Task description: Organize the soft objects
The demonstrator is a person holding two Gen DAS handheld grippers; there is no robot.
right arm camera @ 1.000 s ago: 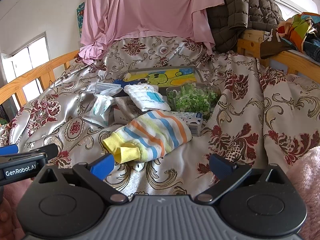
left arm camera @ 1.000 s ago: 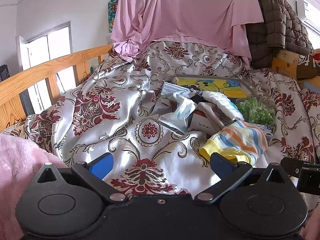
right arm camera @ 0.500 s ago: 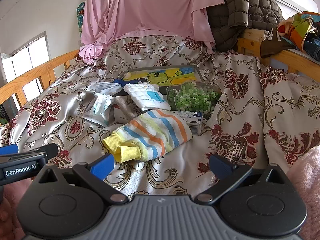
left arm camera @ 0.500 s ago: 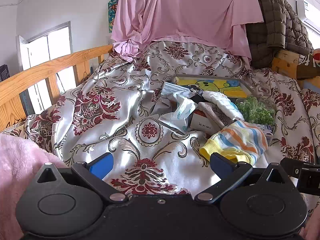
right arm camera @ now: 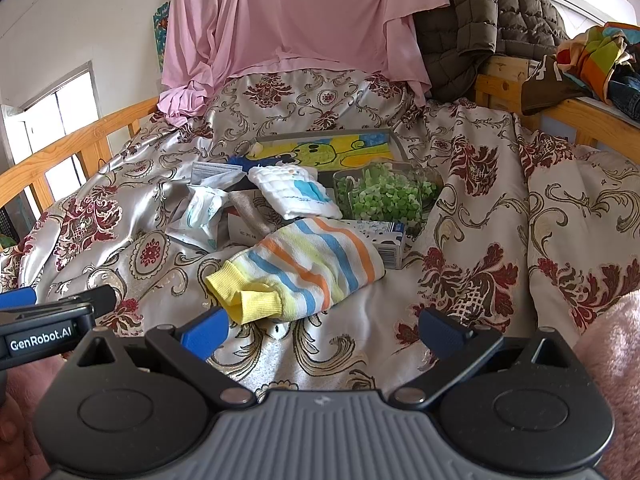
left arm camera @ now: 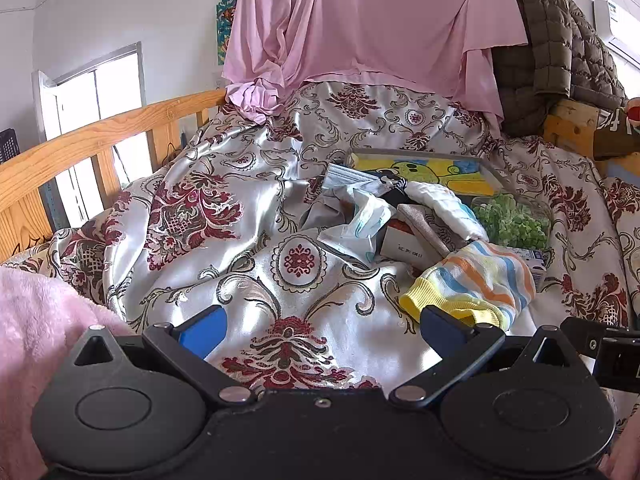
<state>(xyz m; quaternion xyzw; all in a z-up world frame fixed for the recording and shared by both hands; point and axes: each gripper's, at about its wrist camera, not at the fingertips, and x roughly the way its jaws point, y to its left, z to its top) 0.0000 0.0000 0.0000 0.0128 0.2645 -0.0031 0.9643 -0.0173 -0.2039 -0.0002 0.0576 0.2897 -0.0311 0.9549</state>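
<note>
A striped cloth (right arm camera: pixel 304 268) with yellow cuffs lies on the patterned bedspread (right arm camera: pixel 480 216), just beyond my right gripper (right arm camera: pixel 322 330), which is open and empty. The same striped cloth (left arm camera: pixel 476 280) sits to the front right of my left gripper (left arm camera: pixel 320 328), also open and empty. Behind it lie a white quilted cloth (right arm camera: pixel 294 196), a beige cloth (right arm camera: pixel 250 212), a crumpled plastic packet (right arm camera: pixel 202 216) and a face mask (right arm camera: pixel 216 172). The white quilted cloth (left arm camera: pixel 444 208) and the packet (left arm camera: pixel 360 224) show in the left wrist view too.
A clear tub of green bits (right arm camera: pixel 384 196), small cardboard boxes (right arm camera: pixel 384 240) and a picture tray (right arm camera: pixel 328 150) sit among the cloths. Wooden bed rails (left arm camera: pixel 80 152) run along the left. Pink fabric (right arm camera: pixel 296 20) and a quilted jacket (right arm camera: pixel 480 20) hang behind. Pink fleece (left arm camera: pixel 36 340) lies near left.
The right wrist view has crept slightly closer to the striped cloth. The left gripper has not visibly moved, and both grippers stay open.
</note>
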